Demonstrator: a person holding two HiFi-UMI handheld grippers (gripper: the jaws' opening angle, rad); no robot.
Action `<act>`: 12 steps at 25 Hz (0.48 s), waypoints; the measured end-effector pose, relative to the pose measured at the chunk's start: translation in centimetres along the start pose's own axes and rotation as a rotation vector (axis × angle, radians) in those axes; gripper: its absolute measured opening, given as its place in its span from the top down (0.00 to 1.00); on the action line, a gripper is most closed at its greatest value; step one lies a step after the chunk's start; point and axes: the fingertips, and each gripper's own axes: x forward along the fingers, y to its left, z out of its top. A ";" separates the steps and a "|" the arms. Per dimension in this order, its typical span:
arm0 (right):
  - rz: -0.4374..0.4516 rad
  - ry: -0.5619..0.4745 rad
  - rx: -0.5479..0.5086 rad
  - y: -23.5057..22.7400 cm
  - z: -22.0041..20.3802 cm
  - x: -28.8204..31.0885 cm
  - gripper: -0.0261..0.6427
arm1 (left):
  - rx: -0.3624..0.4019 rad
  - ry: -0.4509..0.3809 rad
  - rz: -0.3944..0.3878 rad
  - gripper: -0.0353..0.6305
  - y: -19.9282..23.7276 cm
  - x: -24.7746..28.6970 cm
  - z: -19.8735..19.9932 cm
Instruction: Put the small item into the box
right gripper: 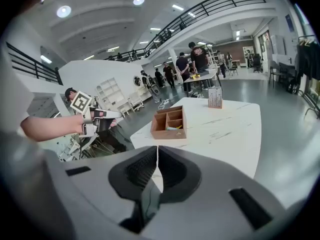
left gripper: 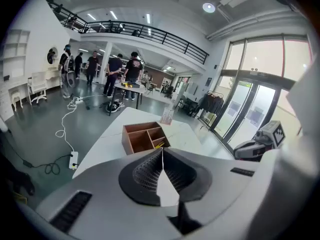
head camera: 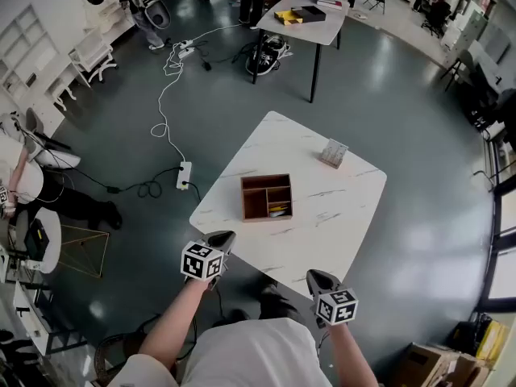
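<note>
Head view — left gripper (head camera: pixel 220 239), right gripper (head camera: pixel 321 280) closed (empty), near box (head camera: pixel 245 199)

The floor (head camera: pixel 403 79) is dark grey-green and glossy, catching pale reflections. A white, marble-veined surface (head camera: pixel 339 216) stands mid-room. A second white table (head camera: pixel 310 27) on dark legs stands well beyond it, with people (left gripper: pixel 120 71) gathered near. A white power strip (head camera: pixel 185 176) lies on the floor beside the near surface. White shelving (head camera: pixel 24 51) lines the left wall. A railed mezzanine (left gripper: pixel 150 31) runs overhead under round ceiling lights (left gripper: pixel 209 7), and tall glass doors (left gripper: pixel 260 99) let in daylight.
</note>
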 end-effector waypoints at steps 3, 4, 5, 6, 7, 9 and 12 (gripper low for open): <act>-0.006 -0.017 -0.025 2.2 -0.5 -1.2 0.92 | -0.017 -0.036 0.001 0.92 -0.3 -3.2 -1.2; -0.008 -0.023 -0.032 2.9 -0.7 -1.6 0.92 | -0.025 -0.049 0.001 0.92 -0.4 -4.2 -1.7; -0.010 -0.029 -0.036 3.6 -1.0 -2.1 0.92 | -0.033 -0.060 0.003 0.92 -0.4 -5.2 -2.1; -0.012 -0.034 -0.039 4.3 -1.3 -2.5 0.92 | -0.039 -0.070 0.005 0.92 -0.5 -6.1 -2.6; -0.014 -0.039 -0.041 5.0 -1.7 -3.0 0.92 | -0.042 -0.079 0.007 0.92 -0.6 -7.1 -3.1; -0.021 -0.049 -0.045 6.2 -2.6 -4.1 0.92 | -0.047 -0.096 0.011 0.92 -1.0 -9.0 -4.2; -0.041 -0.065 -0.052 7.6 -4.2 -5.9 0.92 | -0.066 -0.125 0.011 0.92 -1.6 -11.7 -5.9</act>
